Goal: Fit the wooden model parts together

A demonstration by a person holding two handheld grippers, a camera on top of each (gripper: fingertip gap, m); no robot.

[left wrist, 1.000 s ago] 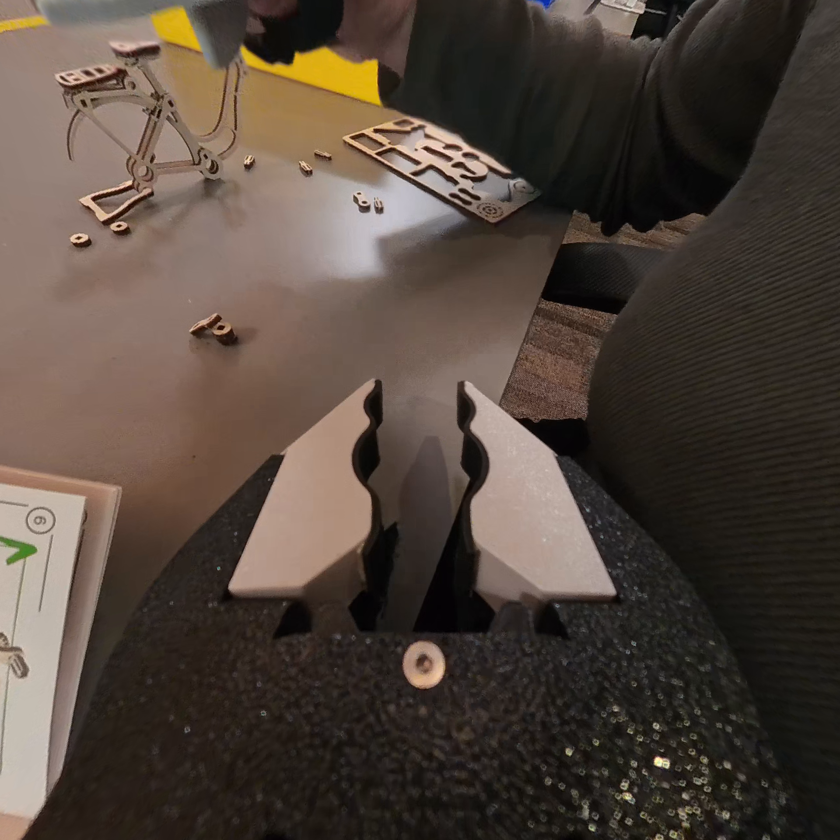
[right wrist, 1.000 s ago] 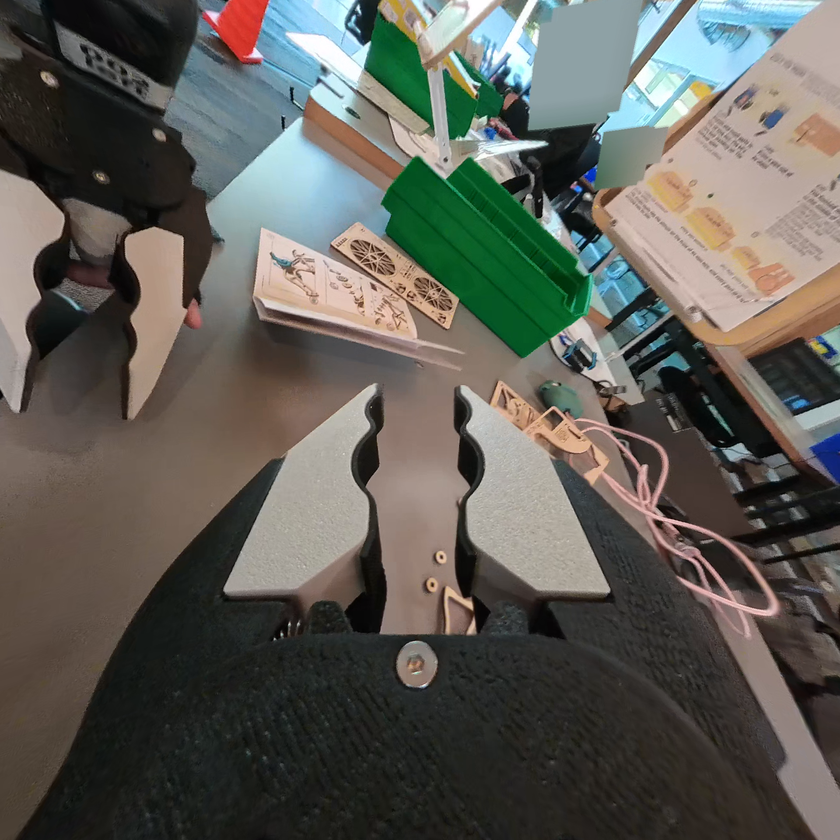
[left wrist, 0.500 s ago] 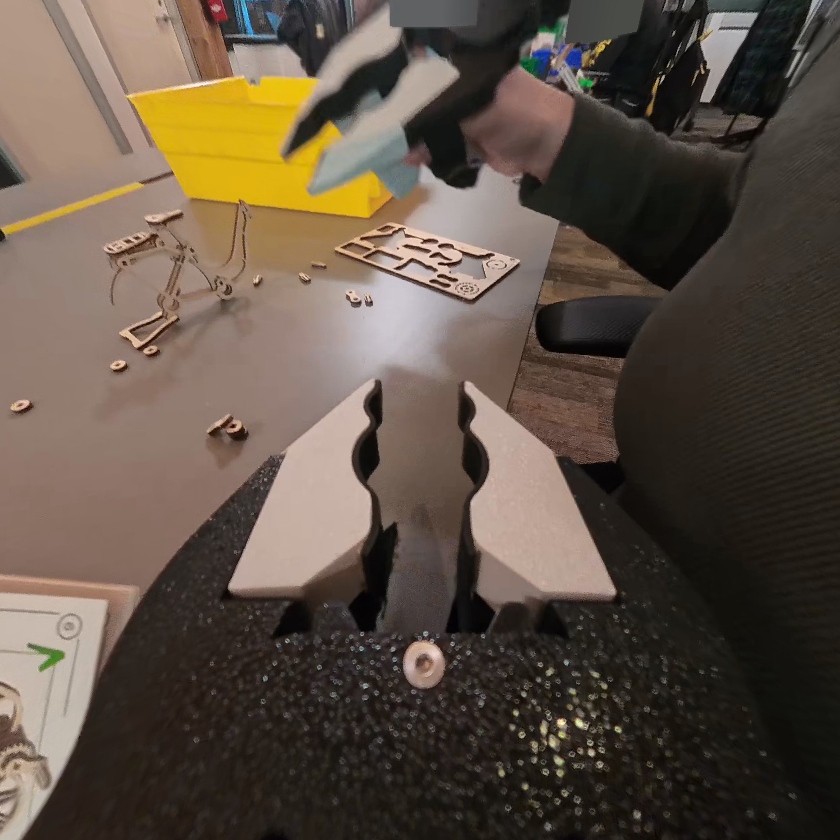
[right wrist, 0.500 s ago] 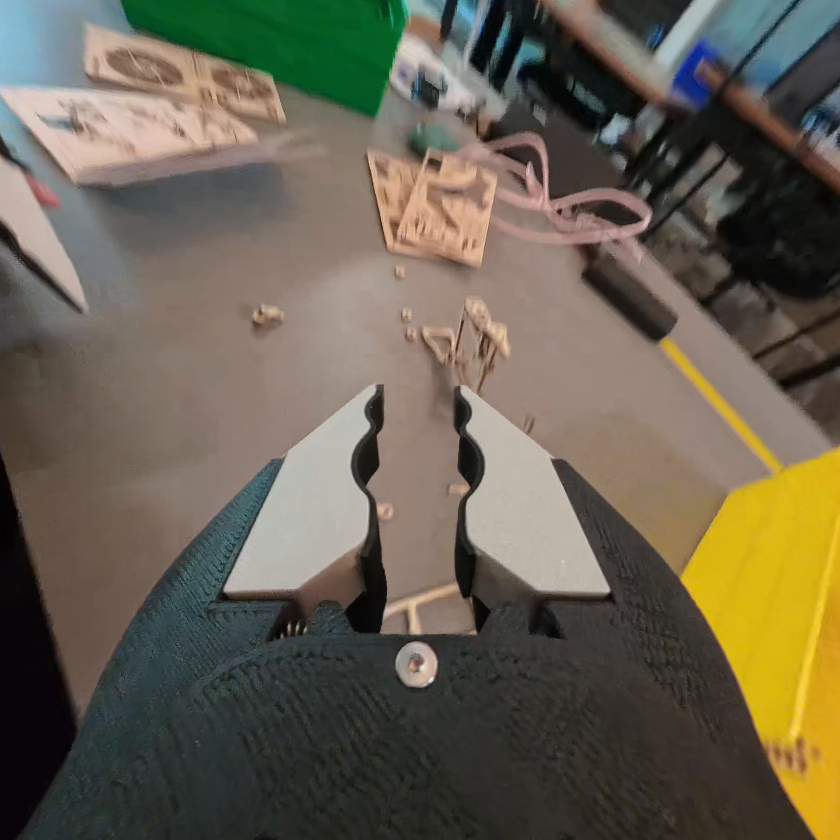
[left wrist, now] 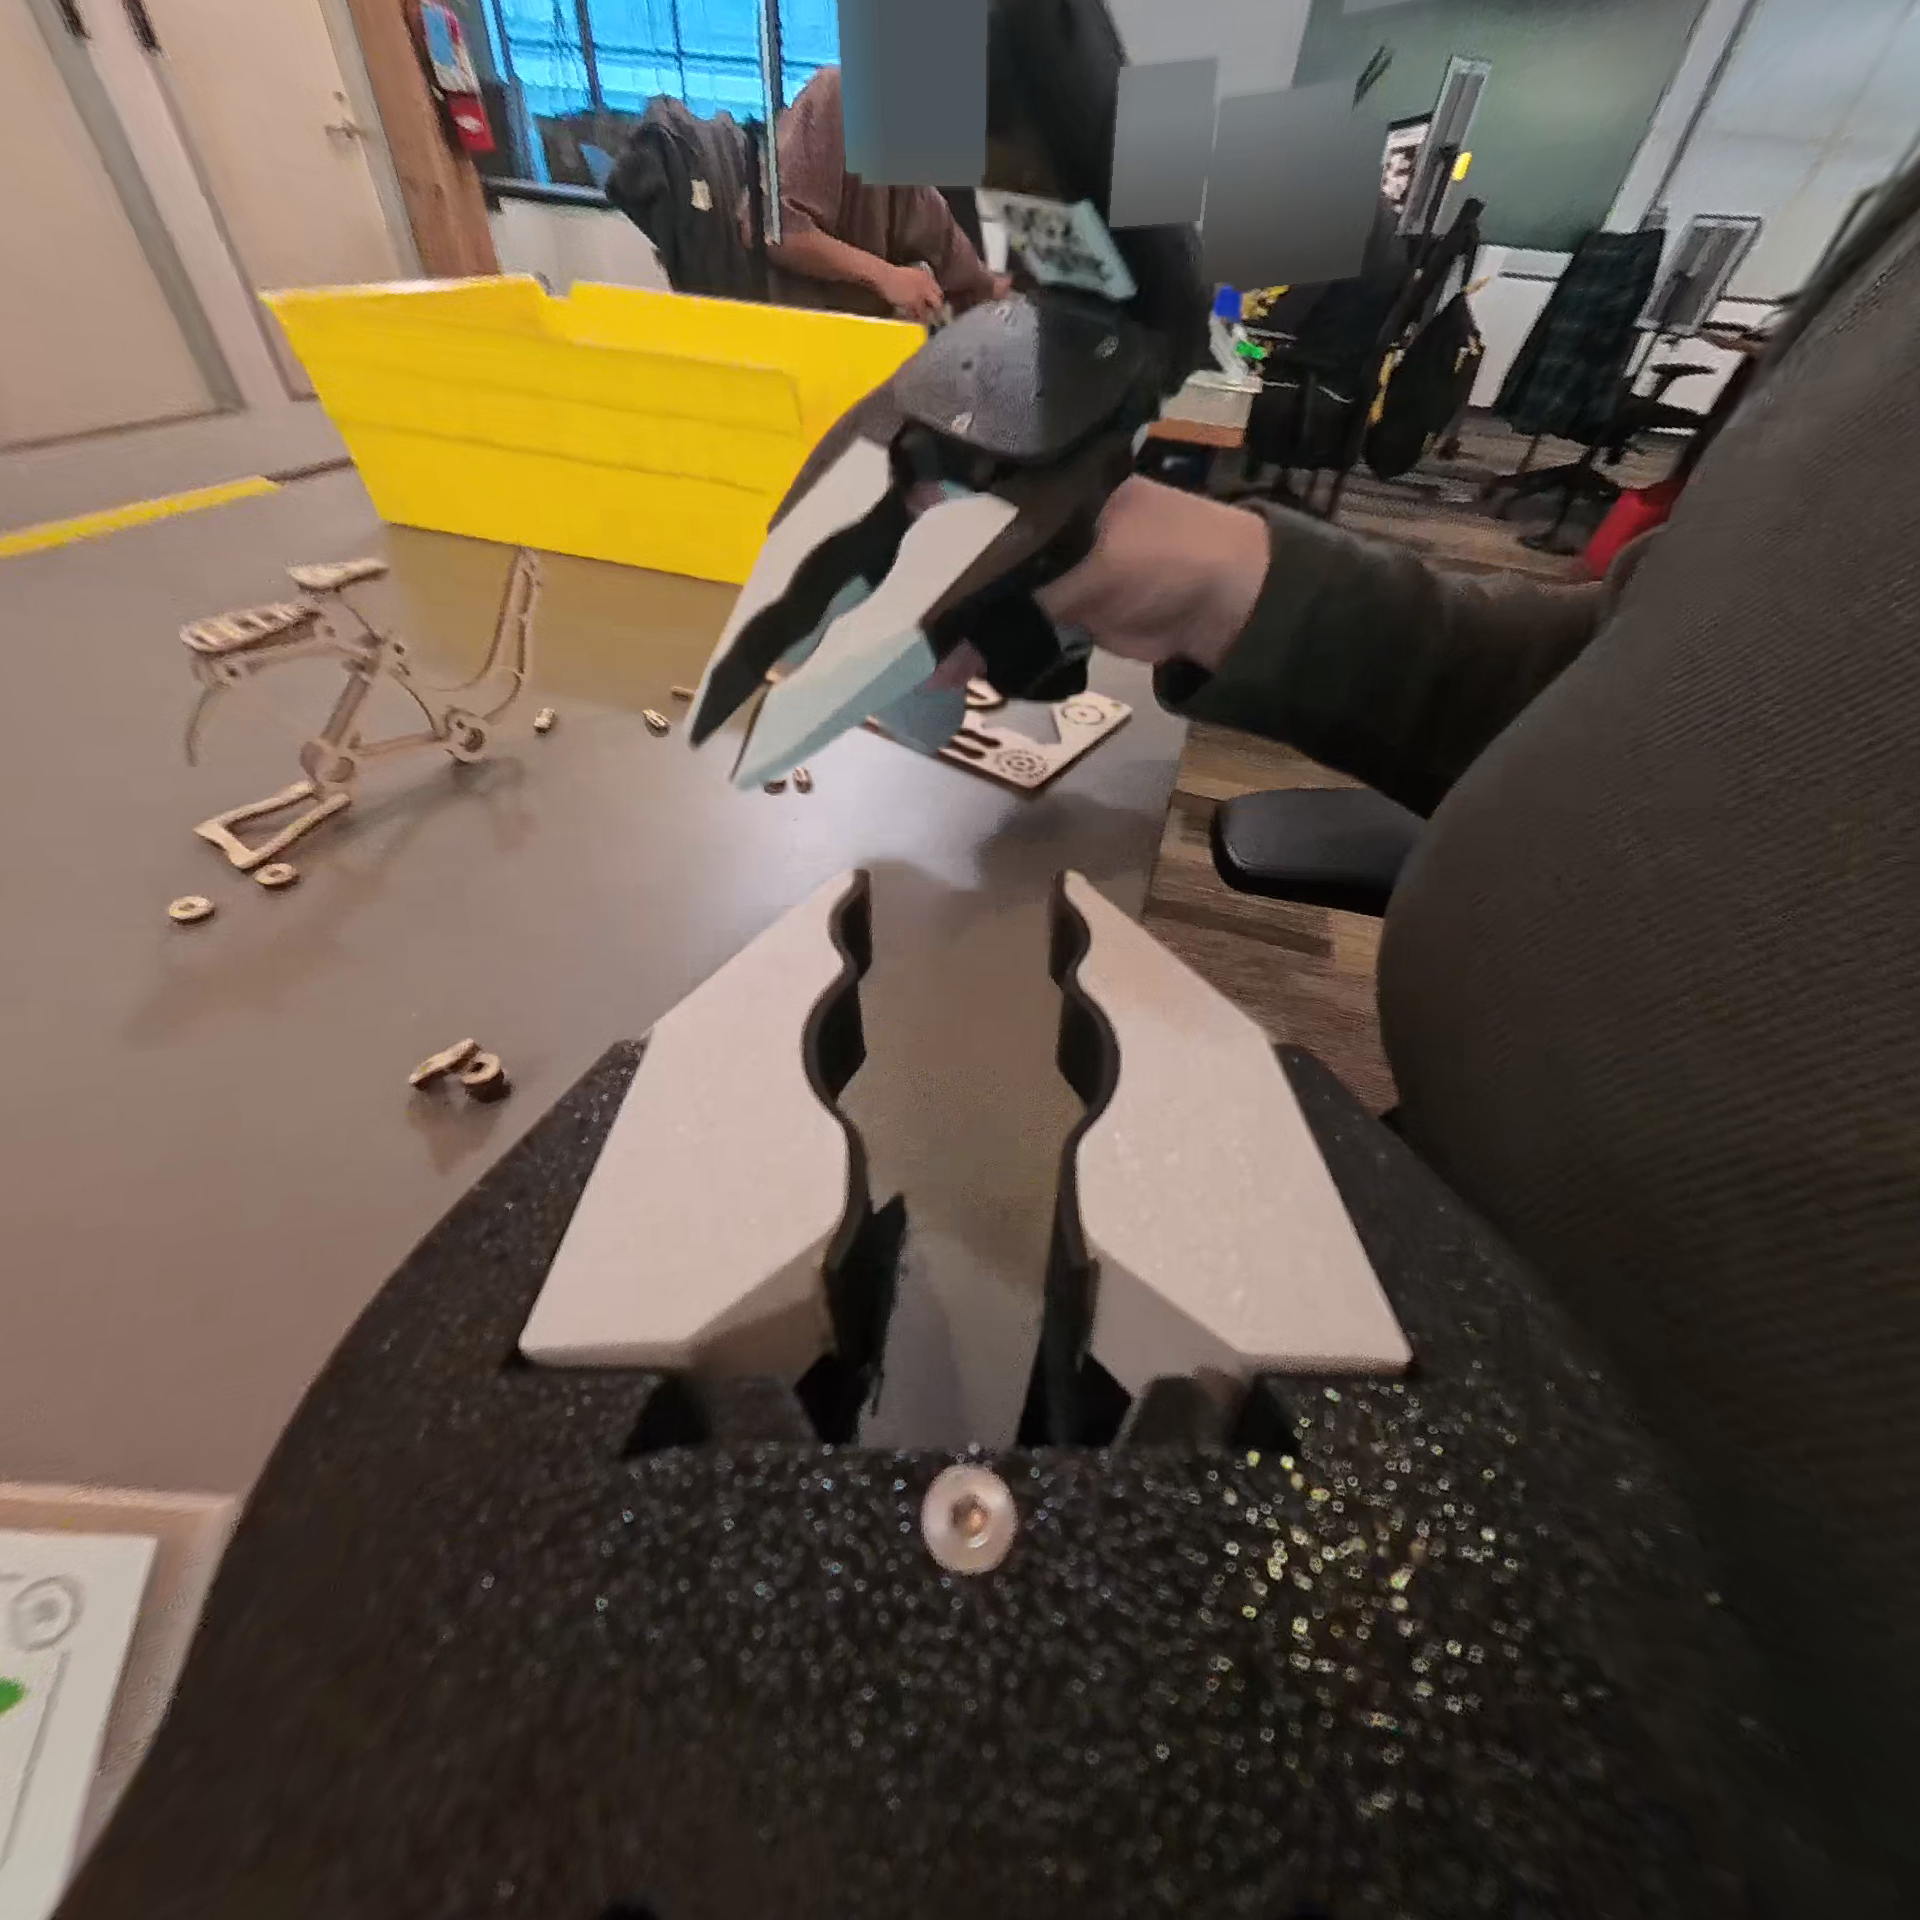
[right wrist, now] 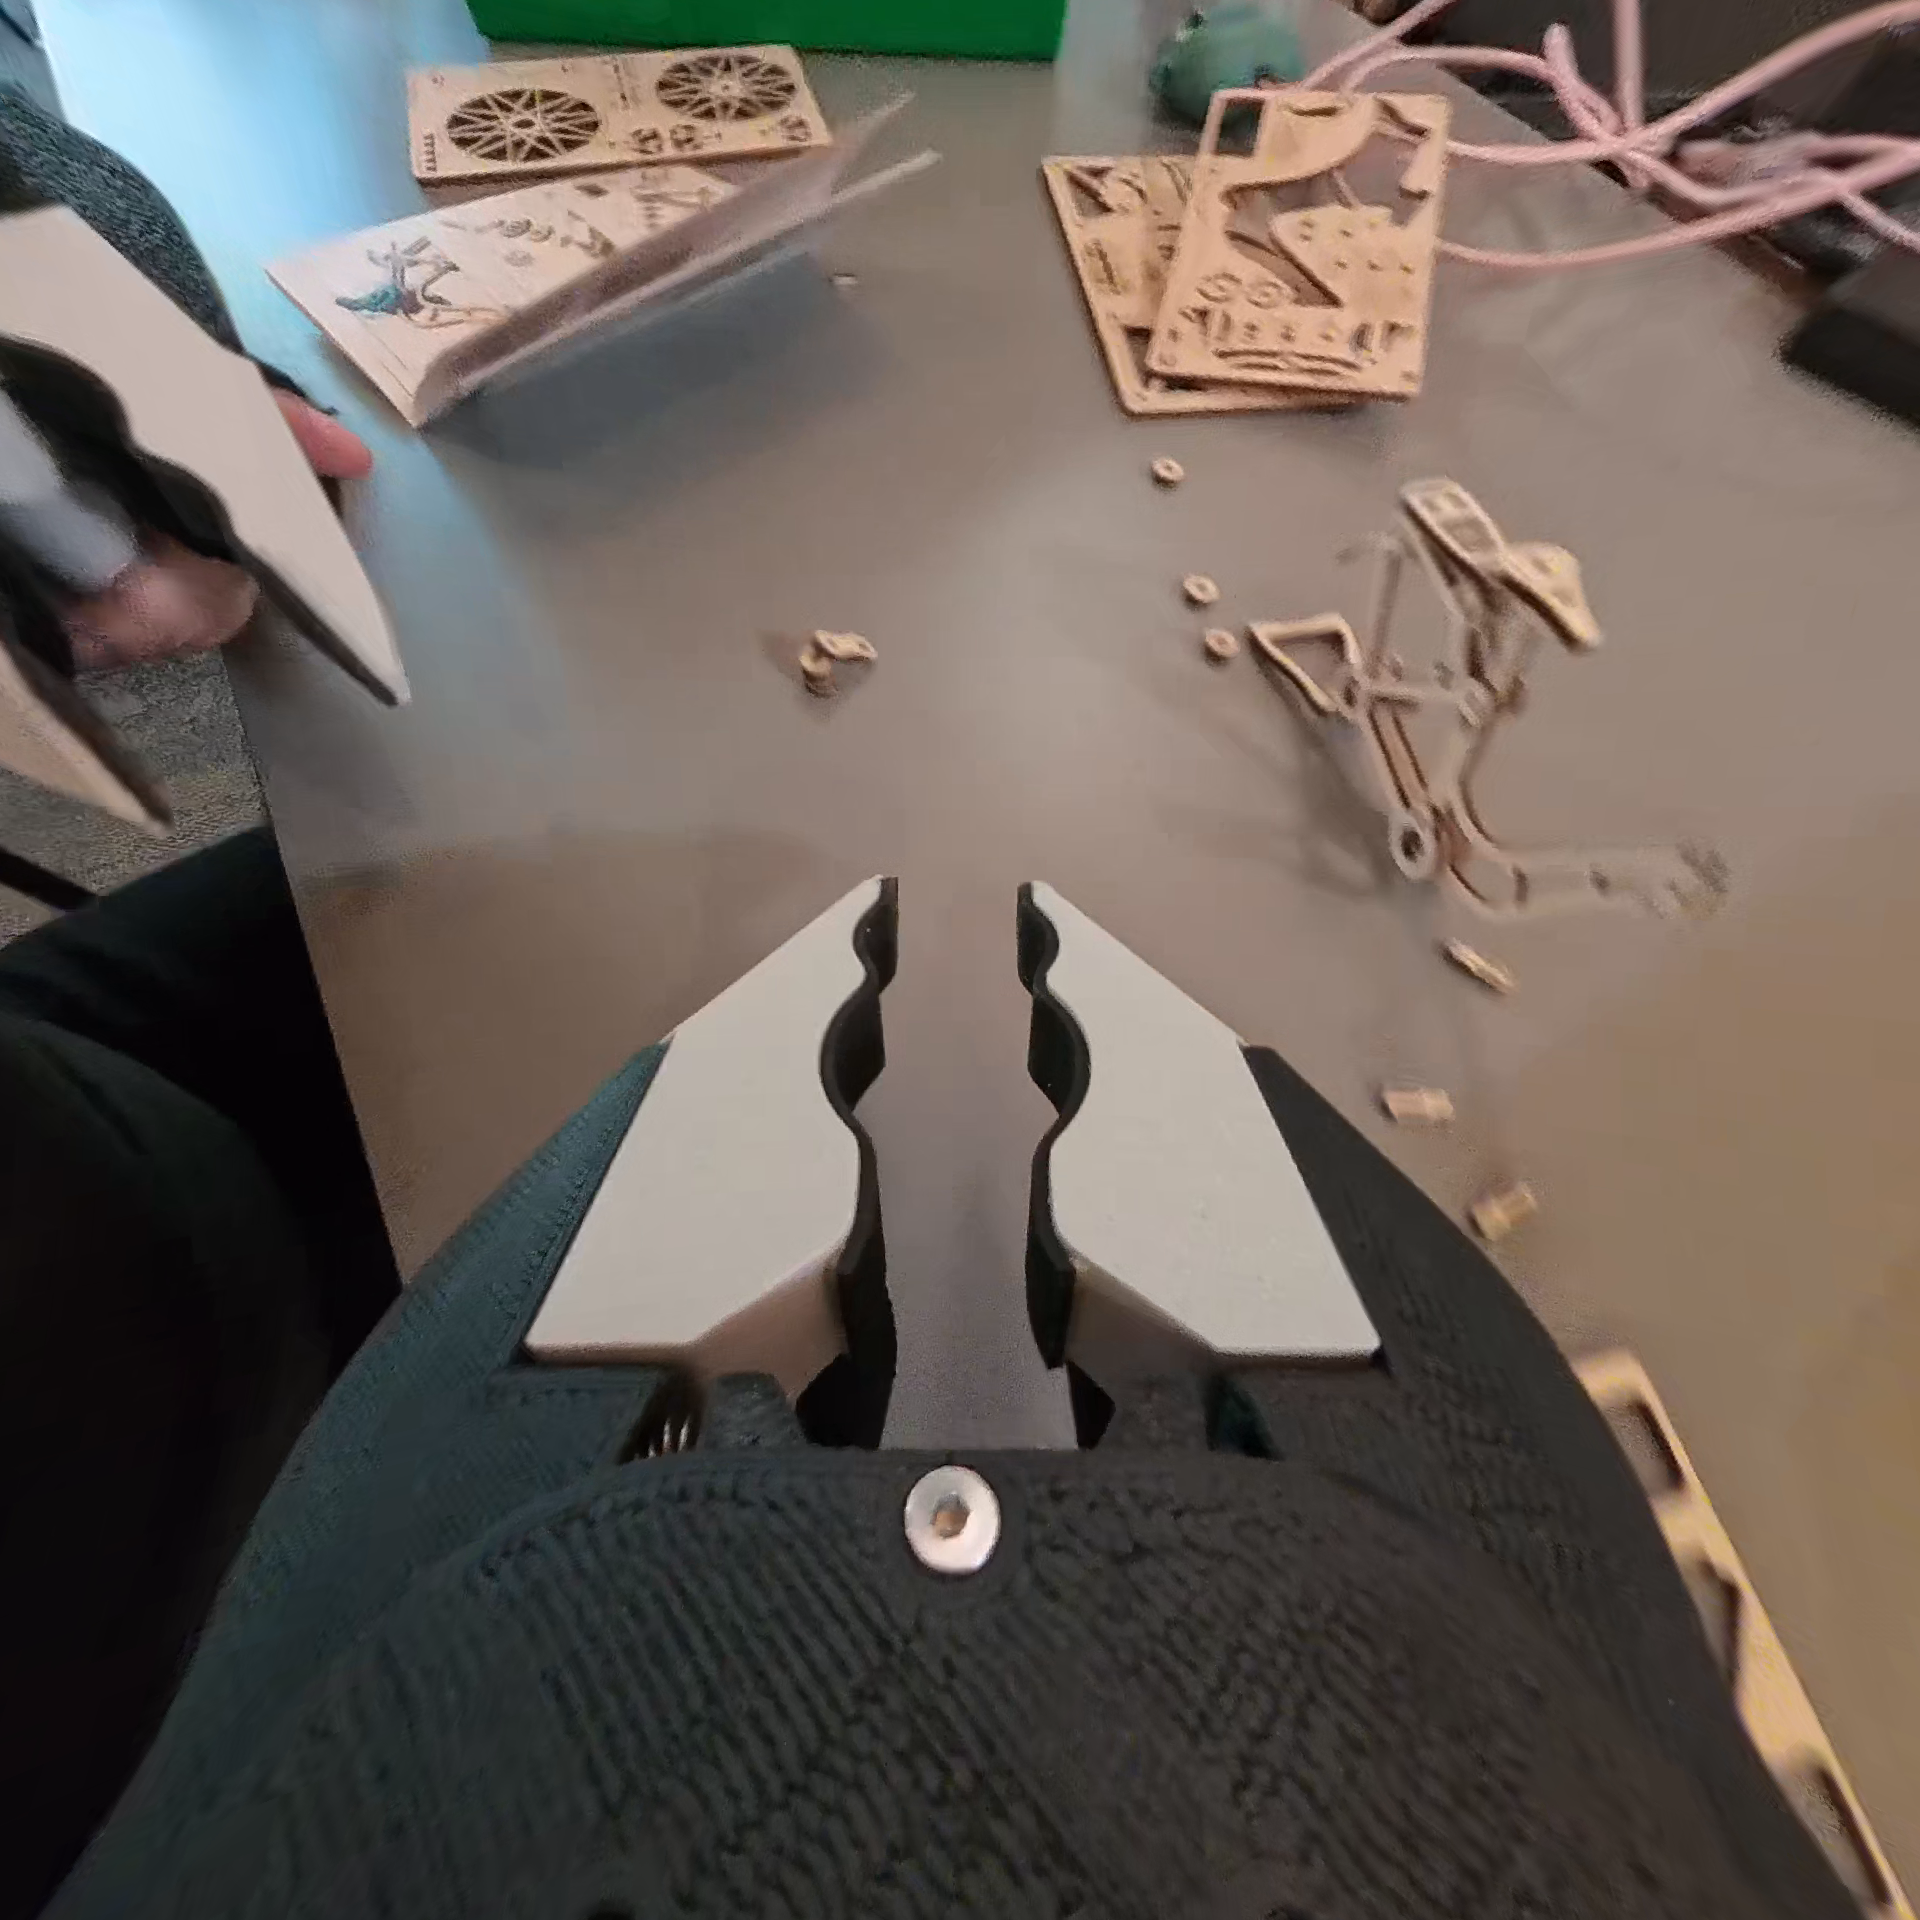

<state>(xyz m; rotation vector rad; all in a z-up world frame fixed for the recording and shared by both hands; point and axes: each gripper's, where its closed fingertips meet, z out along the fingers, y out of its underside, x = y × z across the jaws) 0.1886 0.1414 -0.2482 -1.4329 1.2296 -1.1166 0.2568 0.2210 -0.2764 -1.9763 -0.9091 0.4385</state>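
The half-built wooden bicycle frame model (right wrist: pixel 1455 727) of thin pale laser-cut plywood stands in the right-middle of the right wrist view, beyond and to the right of the right gripper (right wrist: pixel 957 894). That gripper's grey fingers with wavy black pads are spread, with nothing between them, only bare grey tabletop (right wrist: pixel 727 779) ahead. Small loose wooden bits (right wrist: pixel 1413 1103) lie scattered near the right finger, and a little joined wooden piece (right wrist: pixel 836 657) sits alone in the frame's centre with open surface all around. Farther up, two stacked cut-out plywood sheets (right wrist: pixel 1288 260) lie upper right and an open paper instruction booklet (right wrist: pixel 540 270) upper left, with a wheel-patterned plywood sheet (right wrist: pixel 613 114) above it. The table edge runs down the left side, where the left gripper (right wrist: pixel 208 499) shows, blurred.

In the left wrist view the left gripper (left wrist: pixel 961 894) is also parted and empty, low over the dark table (left wrist: pixel 623 904) near its right edge. The bicycle model (left wrist: pixel 353 707) stands in the left-middle, well apart, with a clear stretch of table between. The right gripper (left wrist: pixel 748 738) hovers at the centre, tilted down, its tips just above tiny wooden pieces (left wrist: pixel 790 781). A yellow plastic bin (left wrist: pixel 561 457) stands at the far edge.
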